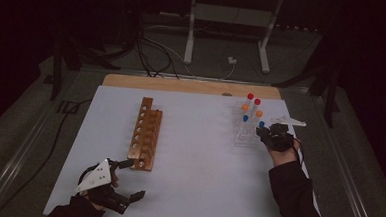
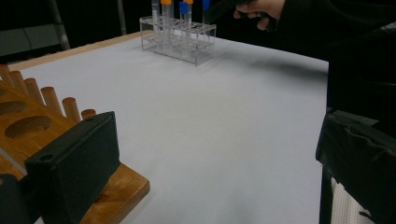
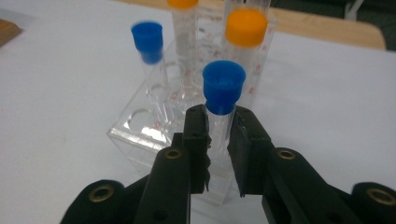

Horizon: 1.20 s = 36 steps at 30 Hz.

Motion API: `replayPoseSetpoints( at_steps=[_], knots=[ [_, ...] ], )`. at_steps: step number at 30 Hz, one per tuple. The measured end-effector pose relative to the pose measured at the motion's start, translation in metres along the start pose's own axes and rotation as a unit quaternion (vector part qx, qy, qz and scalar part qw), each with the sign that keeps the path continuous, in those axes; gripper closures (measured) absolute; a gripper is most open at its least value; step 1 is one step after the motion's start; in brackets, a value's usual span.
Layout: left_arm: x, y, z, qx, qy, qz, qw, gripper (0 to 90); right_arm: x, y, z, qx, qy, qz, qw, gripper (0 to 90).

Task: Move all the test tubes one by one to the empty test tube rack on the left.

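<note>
A clear tube rack [image 1: 243,136] stands at the right of the white table and holds several capped tubes with red, orange and blue caps. My right gripper [image 1: 264,132] is at the rack's near right corner. In the right gripper view its jaws [image 3: 218,121] are shut on a blue-capped tube [image 3: 223,86], just under the cap, and the tube stands upright in the rack [image 3: 140,135]. A wooden rack [image 1: 146,133] with a row of holes lies left of centre. My left gripper [image 1: 136,178] is open at its near end, one jaw over the wood [image 2: 28,121].
White sheet [image 1: 198,159] covers the table, with a bare wooden strip [image 1: 192,86] at the far edge. A second blue-capped tube [image 3: 147,42] and an orange-capped one [image 3: 246,28] stand close behind the held tube. Cables and a stand's legs lie on the floor beyond.
</note>
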State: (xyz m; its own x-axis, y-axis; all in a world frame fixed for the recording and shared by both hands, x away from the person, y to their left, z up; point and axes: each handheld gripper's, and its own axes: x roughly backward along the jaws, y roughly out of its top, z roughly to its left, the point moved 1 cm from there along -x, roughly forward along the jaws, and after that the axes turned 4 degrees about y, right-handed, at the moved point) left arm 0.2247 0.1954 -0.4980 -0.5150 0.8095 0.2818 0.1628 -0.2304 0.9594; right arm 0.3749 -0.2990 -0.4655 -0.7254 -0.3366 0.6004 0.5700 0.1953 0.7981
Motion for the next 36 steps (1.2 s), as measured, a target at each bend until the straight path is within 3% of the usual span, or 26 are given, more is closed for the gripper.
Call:
replayPoseSetpoints(
  at_steps=[17, 21, 28, 32, 36],
  knots=[
    [0.001, 0.003, -0.002, -0.001, -0.006, -0.003, 1.0000, 0.5, 0.038, 0.018, 0.011, 0.032, -0.008, -0.052, 0.9981, 76.8],
    [0.001, 0.008, -0.004, 0.006, -0.014, -0.005, 0.9999, 0.5, 0.051, 0.023, 0.019, 0.043, 0.003, -0.067, 0.9968, 76.8],
    [0.001, 0.021, -0.004, 0.010, -0.022, -0.011, 0.9996, 0.5, 0.058, 0.027, 0.044, 0.073, 0.043, -0.070, 0.9939, 76.8],
    [-0.003, 0.033, -0.003, 0.002, -0.024, -0.001, 0.9997, 0.5, 0.054, 0.022, 0.065, 0.094, 0.072, -0.057, 0.9912, 76.8],
    [-0.007, 0.045, -0.001, 0.009, -0.032, 0.000, 0.9995, 0.5, 0.045, 0.014, 0.084, 0.113, 0.103, -0.035, 0.9876, 76.8]
  ],
)
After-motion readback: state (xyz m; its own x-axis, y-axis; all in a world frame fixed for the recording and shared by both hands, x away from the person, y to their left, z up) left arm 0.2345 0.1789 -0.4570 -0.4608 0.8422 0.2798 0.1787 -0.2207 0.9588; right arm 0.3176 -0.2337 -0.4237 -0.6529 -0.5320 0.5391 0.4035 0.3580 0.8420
